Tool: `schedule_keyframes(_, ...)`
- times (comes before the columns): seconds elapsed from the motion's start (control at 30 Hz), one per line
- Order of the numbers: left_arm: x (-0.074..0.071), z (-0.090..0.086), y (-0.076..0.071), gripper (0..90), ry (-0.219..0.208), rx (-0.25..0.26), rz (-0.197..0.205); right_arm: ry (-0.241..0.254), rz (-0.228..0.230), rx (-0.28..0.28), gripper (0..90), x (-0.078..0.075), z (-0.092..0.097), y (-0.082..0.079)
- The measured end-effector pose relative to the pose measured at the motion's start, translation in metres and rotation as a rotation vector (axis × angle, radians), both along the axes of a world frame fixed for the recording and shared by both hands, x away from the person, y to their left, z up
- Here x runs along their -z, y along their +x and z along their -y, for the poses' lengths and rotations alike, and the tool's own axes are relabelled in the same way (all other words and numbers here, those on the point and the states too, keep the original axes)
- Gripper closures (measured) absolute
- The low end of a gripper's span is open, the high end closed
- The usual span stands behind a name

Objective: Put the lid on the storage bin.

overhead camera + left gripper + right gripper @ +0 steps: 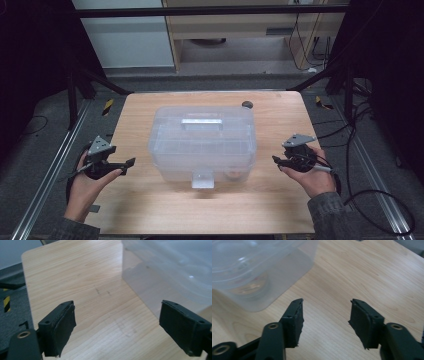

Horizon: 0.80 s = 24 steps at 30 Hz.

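A translucent plastic box (202, 142) with a lid, a top handle and a front latch stands in the middle of the wooden table (150, 205). My left gripper (131, 165) hovers to the left of it, pointing at its side, jaws open and nothing between them. In the left gripper view the box wall (170, 270) lies ahead to the right of the left gripper (117, 315). My right gripper (276, 161) is held at the box's right side, also open and empty. The right gripper view has the right gripper (327, 312) over bare wood, with the box (257, 267) off to the upper left.
A round brownish thing (249, 287) sits inside the box near its front right corner. A small dark round piece (247, 104) lies at the table's back edge. Cables (380, 210) trail on the floor to the right, and a metal rail (47, 185) runs along the left.
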State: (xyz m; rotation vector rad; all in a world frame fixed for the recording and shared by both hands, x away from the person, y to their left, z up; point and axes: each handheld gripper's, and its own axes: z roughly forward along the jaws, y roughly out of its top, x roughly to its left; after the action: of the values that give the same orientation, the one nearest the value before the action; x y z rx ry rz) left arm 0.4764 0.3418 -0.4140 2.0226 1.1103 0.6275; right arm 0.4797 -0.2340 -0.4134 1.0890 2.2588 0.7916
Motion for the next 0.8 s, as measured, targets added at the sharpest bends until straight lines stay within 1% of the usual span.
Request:
schedule_keyframes(0.07,0.004,-0.004,0.002,9.5,-0.007,-0.014,-0.004,0.008,0.003,0.026,36.2,0.003,0.002,0.002)
schedule_keyframes(0.13,0.008,-0.007,0.004,6.0,-0.009,-0.020,-0.007,0.018,-0.004,0.056,32.7,0.006,0.004,0.004)
schedule_keyframes(0.2,0.011,-0.009,0.005,5.7,-0.014,-0.029,0.007,0.026,-0.008,0.070,29.8,0.009,0.005,0.006)
schedule_keyframes(0.3,0.017,-0.010,0.008,4.8,0.010,-0.046,0.000,0.034,-0.026,0.096,25.1,0.015,0.007,0.009)
schedule_keyframes(0.33,0.020,-0.011,0.009,4.8,0.008,-0.050,-0.004,0.041,-0.034,0.103,23.6,0.016,0.007,0.010)
schedule_keyframes(0.37,0.023,-0.011,0.011,4.8,0.004,-0.050,-0.008,0.059,-0.051,0.113,22.1,0.018,0.008,0.012)
schedule_keyframes(0.4,0.025,-0.012,0.011,4.8,0.011,-0.047,-0.012,0.069,-0.059,0.120,21.3,0.019,0.009,0.014)
schedule_keyframes(0.47,0.029,-0.012,0.013,4.8,0.024,-0.051,-0.020,0.073,-0.059,0.124,20.0,0.022,0.010,0.016)
schedule_keyframes(0.5,0.032,-0.012,0.014,4.7,0.029,-0.051,-0.024,0.088,-0.076,0.132,18.7,0.024,0.010,0.017)
schedule_keyframes(0.57,0.036,-0.013,0.016,4.7,0.030,-0.049,-0.042,0.099,-0.097,0.140,17.2,0.031,0.012,0.021)
schedule_keyframes(0.63,0.041,-0.012,0.018,4.7,0.039,-0.047,-0.047,0.101,-0.115,0.153,16.4,0.035,0.014,0.023)
schedule_keyframes(0.67,0.044,-0.011,0.019,4.7,0.057,-0.040,-0.058,0.106,-0.119,0.156,16.0,0.038,0.014,0.024)
schedule_keyframes(0.73,0.050,-0.009,0.021,4.7,0.074,-0.037,-0.062,0.113,-0.140,0.166,14.1,0.043,0.015,0.027)
schedule_keyframes(0.8,0.054,-0.007,0.022,4.7,0.082,-0.037,-0.068,0.111,-0.155,0.176,12.7,0.046,0.015,0.031)
